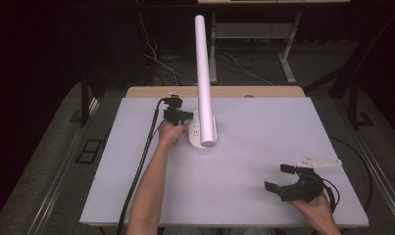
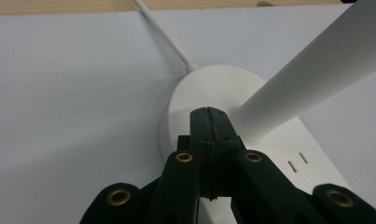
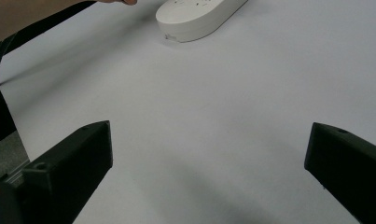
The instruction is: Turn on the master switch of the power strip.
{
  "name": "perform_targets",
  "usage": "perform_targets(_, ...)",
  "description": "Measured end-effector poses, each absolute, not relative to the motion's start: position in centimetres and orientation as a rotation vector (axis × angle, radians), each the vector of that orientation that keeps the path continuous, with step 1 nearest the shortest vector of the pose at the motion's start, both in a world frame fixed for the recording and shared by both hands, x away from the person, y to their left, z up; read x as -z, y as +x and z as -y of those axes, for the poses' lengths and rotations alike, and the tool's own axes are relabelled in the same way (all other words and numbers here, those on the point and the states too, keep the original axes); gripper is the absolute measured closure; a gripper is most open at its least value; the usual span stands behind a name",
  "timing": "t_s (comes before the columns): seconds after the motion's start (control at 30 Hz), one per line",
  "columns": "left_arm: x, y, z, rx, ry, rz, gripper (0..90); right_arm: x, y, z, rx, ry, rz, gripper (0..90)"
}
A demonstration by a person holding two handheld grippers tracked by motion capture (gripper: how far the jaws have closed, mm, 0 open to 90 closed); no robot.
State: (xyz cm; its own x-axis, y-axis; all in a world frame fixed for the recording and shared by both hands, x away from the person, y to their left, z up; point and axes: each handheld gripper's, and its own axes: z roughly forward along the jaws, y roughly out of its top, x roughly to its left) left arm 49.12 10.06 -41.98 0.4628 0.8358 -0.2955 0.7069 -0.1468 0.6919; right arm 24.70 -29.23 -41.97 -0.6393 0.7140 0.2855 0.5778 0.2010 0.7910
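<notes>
The lamp base [image 1: 201,134] sits a little left of the middle of the counter [image 1: 263,127], nearer the far edge, a white oval with small slots on its top; in your left gripper view the same base [image 2: 209,88] lies right under the tips. A white tube [image 1: 204,78] rises from the base and leans toward the far side; close up, the tube [image 2: 316,70] leaves the base at a slant to the upper right. A thin white cord [image 2: 164,32] runs out of the back of the base toward the wooden strip [image 1: 214,91] along the counter's far edge. Your left gripper [image 1: 186,116] is at the base's left side, its fingers pressed together with nothing between them, and in its own view the tips [image 2: 208,112] hover over or rest on the top of the base; which, you cannot tell. Your left hand [image 1: 171,133] is just beside the base, and the black cable [image 1: 141,166] trails back along your forearm. Your right gripper [image 1: 279,177] is well apart, near the front right corner, its fingers spread wide over bare counter and holding nothing. In its own view the base [image 3: 199,16] shows far off at the top.
</notes>
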Motion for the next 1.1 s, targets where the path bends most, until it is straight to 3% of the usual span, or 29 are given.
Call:
perform_targets(0.73,38.1,46.8,-12.7,-0.238,1.877,-1.134,89.5,42.0,24.9,29.3,-1.419,1.259,-2.316,0.5)
perform_targets(0.9,37.4,45.8,-13.4,-0.232,1.849,-1.112,77.1,42.1,25.0,29.3,-1.420,1.271,-2.317,0.5)
perform_targets(1.0,36.9,45.3,-13.8,-0.213,1.842,-1.084,65.2,42.1,25.0,29.3,-1.421,1.270,-2.317,0.5)
perform_targets(1.1,36.3,45.0,-14.2,-0.188,1.847,-1.069,45.7,42.1,25.0,29.3,-1.423,1.266,-2.308,0.5)
